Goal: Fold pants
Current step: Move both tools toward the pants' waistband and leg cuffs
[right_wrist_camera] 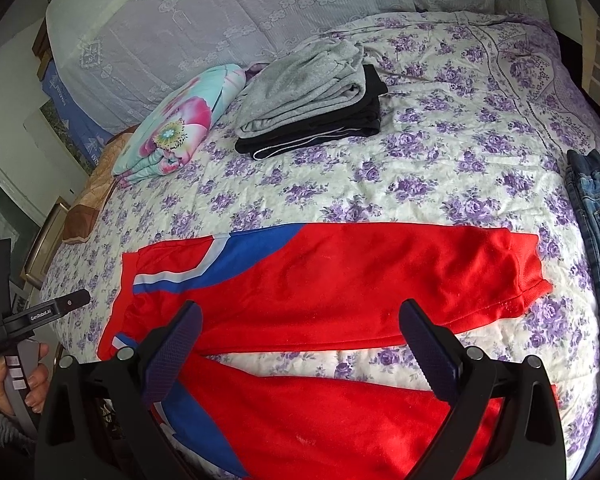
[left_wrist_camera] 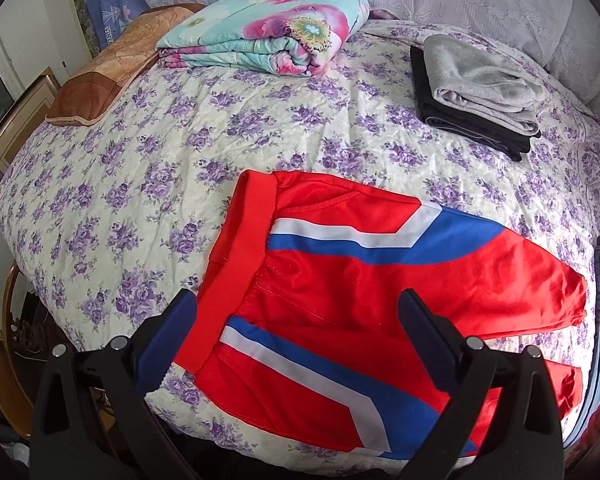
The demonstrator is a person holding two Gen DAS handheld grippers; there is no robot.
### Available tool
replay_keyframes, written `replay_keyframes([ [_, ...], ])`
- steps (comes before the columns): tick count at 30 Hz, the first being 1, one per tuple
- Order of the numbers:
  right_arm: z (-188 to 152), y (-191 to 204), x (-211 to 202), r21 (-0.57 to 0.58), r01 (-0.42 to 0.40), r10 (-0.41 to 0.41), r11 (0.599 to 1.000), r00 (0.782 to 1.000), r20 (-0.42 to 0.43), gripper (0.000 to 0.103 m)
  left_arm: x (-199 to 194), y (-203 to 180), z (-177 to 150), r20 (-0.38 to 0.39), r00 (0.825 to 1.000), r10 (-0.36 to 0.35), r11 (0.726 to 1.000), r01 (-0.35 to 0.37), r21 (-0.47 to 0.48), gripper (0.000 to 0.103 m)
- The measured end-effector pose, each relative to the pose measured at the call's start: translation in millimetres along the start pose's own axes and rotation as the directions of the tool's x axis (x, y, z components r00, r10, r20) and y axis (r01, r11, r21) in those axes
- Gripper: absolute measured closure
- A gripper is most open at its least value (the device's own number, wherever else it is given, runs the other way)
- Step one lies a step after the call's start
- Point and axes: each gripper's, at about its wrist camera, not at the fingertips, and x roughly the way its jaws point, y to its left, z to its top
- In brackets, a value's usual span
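Left claw: hovering with jaws spread wide and empty over the waistband, near the bed's front edge toward its left corner.
Pants: lying flat on the bed along its front edge, long axis running left to right, waistband at left, cuffs at right; the two legs are splaying slightly apart.
Right claw: hanging with jaws wide apart, gripping nothing, over the legs' middle.
Nearer hand: the left is sitting closer to the waistband, the right to the cuffs.
Likely need: bringing the near leg onto the far one.
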Motion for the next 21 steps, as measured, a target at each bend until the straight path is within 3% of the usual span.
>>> replay_keyframes([
  [11,-1,-7,6,0.02,-0.017,0.017,1.0,1.0,-0.009,0.004,14,48,3,-0.044,0.997,0.058,0.992,-0.063,-0.11,0.005],
  [21,1,-3,7,-0.007,-0.014,0.014,1.0,1.0,-0.018,0.004,14,45,0,-0.045,0.997,0.064,0.992,-0.068,-0.108,0.005],
])
